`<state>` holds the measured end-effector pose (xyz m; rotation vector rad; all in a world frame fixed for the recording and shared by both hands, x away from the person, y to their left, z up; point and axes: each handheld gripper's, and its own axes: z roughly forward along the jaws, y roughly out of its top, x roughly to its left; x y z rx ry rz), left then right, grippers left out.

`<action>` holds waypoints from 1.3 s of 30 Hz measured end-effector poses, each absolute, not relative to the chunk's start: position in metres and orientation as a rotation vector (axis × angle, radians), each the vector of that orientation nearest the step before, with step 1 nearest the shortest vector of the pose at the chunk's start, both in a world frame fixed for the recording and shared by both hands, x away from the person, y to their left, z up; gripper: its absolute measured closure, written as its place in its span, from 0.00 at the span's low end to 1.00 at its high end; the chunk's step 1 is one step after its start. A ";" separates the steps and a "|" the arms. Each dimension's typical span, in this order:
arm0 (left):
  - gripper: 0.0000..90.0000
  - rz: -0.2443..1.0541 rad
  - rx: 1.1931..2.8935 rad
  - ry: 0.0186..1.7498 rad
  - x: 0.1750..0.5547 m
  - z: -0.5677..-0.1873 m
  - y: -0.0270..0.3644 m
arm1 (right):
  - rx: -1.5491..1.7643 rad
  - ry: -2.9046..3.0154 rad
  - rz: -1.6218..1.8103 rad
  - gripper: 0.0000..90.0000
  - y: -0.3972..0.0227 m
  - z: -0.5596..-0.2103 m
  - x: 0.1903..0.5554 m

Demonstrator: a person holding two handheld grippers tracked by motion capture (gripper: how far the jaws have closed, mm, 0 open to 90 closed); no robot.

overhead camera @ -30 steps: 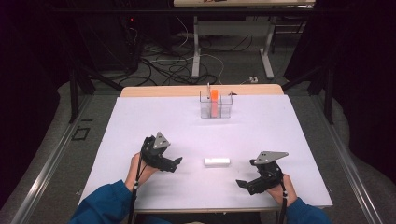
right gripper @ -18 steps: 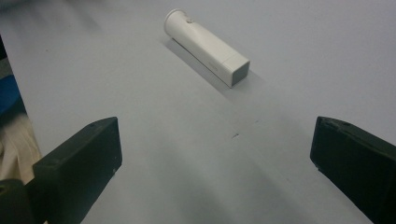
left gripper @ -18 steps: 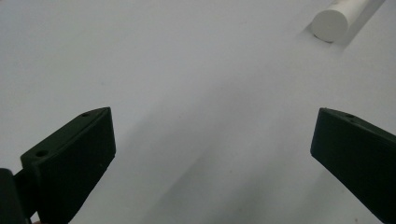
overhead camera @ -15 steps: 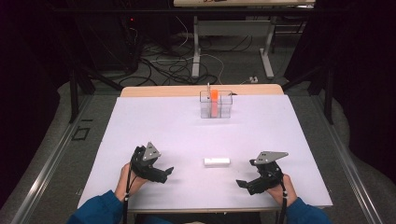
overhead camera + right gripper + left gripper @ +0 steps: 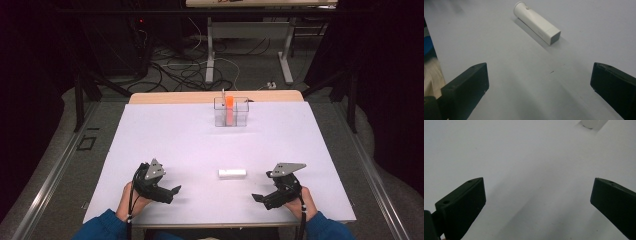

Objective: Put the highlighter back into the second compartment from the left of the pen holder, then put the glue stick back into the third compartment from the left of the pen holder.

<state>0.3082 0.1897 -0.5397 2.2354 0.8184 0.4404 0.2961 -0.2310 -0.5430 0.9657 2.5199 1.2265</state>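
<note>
The white tube (image 5: 232,173) lies flat on the white bench (image 5: 165,145), near its near edge and roughly midway between the two tools. The left tool (image 5: 172,192) rests low over the bench at near left, well apart from the tube; its jaws are spread wide and hold nothing. In the left gripper view, one end of the tube (image 5: 592,123) shows at the top edge. The right tool (image 5: 258,198) sits at near right, near the tube, jaws spread wide and empty. In the right gripper view the tube (image 5: 536,22) lies diagonally ahead of the jaws, untouched. A clear container (image 5: 239,116) holding an orange item (image 5: 229,107) stands at the far centre of the bench.
</note>
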 end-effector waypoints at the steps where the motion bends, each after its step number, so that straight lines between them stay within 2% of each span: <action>1: 0.00 0.448 2.228 0.822 0.307 -0.540 0.190 | 0.960 2.516 1.234 0.02 -0.231 -0.543 0.296; 26: 0.00 0.452 2.208 0.823 0.298 -0.538 0.198 | 0.869 2.543 1.248 0.00 -0.227 -0.542 0.299; 39: 0.00 0.434 2.218 0.837 0.296 -0.537 0.201 | 0.776 2.661 1.159 0.00 -0.210 -0.534 0.305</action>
